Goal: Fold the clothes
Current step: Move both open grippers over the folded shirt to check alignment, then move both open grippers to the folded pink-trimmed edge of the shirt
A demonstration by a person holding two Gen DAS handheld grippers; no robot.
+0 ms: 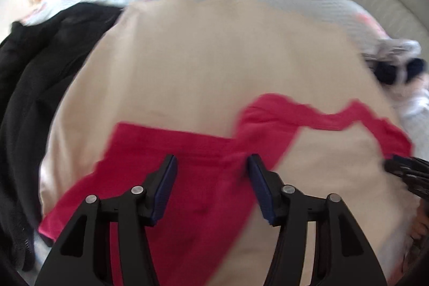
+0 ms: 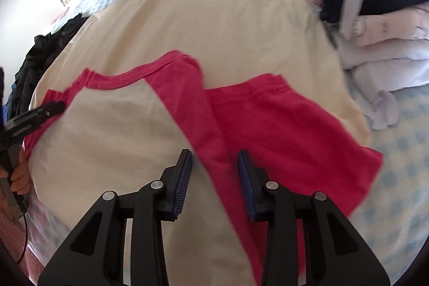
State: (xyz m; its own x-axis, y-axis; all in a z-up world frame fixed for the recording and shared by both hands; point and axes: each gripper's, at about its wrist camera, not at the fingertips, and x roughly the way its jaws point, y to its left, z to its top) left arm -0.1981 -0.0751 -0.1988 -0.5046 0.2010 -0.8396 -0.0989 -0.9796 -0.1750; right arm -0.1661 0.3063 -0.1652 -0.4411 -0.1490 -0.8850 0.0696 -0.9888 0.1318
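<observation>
Lying flat beneath both pairs of fingers is a pink-and-cream raglan T-shirt (image 2: pixel 112 130), spread on a cream sheet (image 2: pixel 219 18) over the checked bedspread (image 2: pixel 396 192). The left gripper (image 1: pixel 211 165) hovers with fingers spread above a pink sleeve — nothing between them. The right gripper (image 2: pixel 214 160) is likewise spread, over the pink seam running between its fingers. Black clothing (image 1: pixel 32 87) lies left of the left fingers; a folded stack (image 2: pixel 383 44) sits beyond the right fingers, to the right.
</observation>
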